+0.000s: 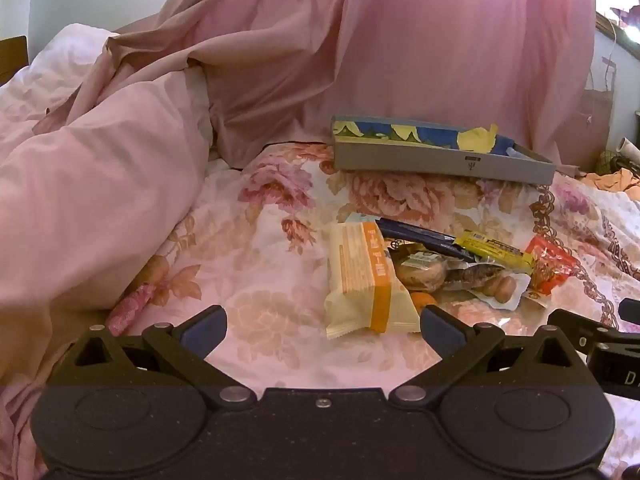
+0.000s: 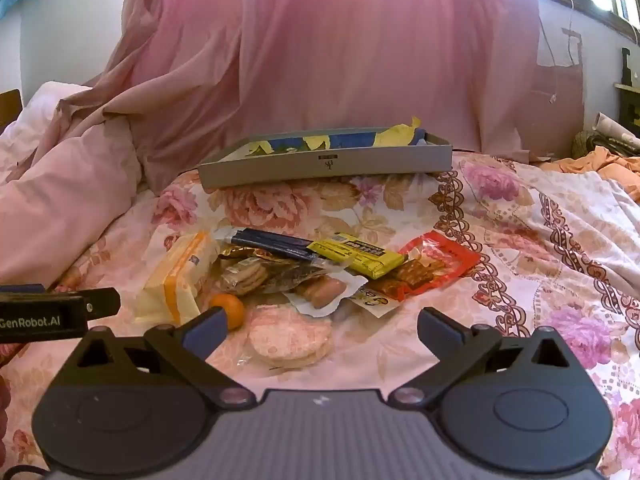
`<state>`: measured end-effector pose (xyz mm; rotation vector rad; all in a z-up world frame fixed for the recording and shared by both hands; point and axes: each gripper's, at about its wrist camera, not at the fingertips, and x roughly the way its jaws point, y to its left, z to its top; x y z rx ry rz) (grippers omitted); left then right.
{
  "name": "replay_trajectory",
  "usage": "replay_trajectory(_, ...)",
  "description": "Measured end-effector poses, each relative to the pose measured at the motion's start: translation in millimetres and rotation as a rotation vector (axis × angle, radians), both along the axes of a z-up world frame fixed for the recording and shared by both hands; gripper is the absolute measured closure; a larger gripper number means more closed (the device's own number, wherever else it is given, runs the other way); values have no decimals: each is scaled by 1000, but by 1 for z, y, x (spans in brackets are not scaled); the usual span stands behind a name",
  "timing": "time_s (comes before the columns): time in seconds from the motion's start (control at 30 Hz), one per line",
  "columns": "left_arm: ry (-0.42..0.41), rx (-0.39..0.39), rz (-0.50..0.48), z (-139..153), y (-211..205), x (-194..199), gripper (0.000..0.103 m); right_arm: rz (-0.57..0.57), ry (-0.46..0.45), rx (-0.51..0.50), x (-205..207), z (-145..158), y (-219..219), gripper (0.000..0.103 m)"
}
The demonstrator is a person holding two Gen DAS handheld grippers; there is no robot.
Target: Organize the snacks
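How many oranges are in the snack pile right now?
1. A small round orange fruit lies at the pile's near edge, between the pale yellow wrapped cake and the clear pack of round rice crackers. Others may be hidden under packets.

Soft matt cotton-like cloth with a printed flower pattern on the bedspread (image 2: 520, 216), plain pink crumpled cloth on the duvet (image 1: 92, 184) and thin, finely creased fabric on the curtain (image 2: 340, 48). Matt grey cardboard for the shallow tray (image 2: 328, 164), torn yellow and blue paper lining inside it; glossy crinkled plastic film on the cream-and-orange wrapper (image 1: 360, 280), the yellow bar wrapper (image 2: 360, 256), the red packet (image 2: 444, 256) and the clear rice-cracker bag (image 2: 288, 336). Matt black, faintly speckled hard plastic with small shiny metal pivot pins on the left tool (image 1: 323, 324) and the right tool (image 2: 320, 322), dull blue rubbery pads (image 1: 204, 328) on the fingers.
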<state>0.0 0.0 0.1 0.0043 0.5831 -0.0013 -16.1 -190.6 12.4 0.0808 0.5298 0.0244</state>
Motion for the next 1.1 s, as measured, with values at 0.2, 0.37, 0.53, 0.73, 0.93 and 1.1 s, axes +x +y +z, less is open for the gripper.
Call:
replay_trajectory(0.2,6,2,3,0,1,1,1,-1,0,0,0,1,-1,0)
replay_trajectory(0.37,5,-2,2,-1,3,1,1,-1,0,-12,1,0,1,0)
replay_trajectory(0.53,2,-3,3,0,4,3,1,-1,-1,-12,0,-1,1,0)
replay_trajectory(0.73,2,-3,5,1,3,3,1,0,-2,-14,0,-1,1,0)
replay_trajectory(0.93,1,-3,6,1,4,2,1,0,-2,-15,0,-1,2,0)
replay_trajectory(1.1,0,-3,5,1,5,2,1,0,-3,-15,0,-1,2,0)
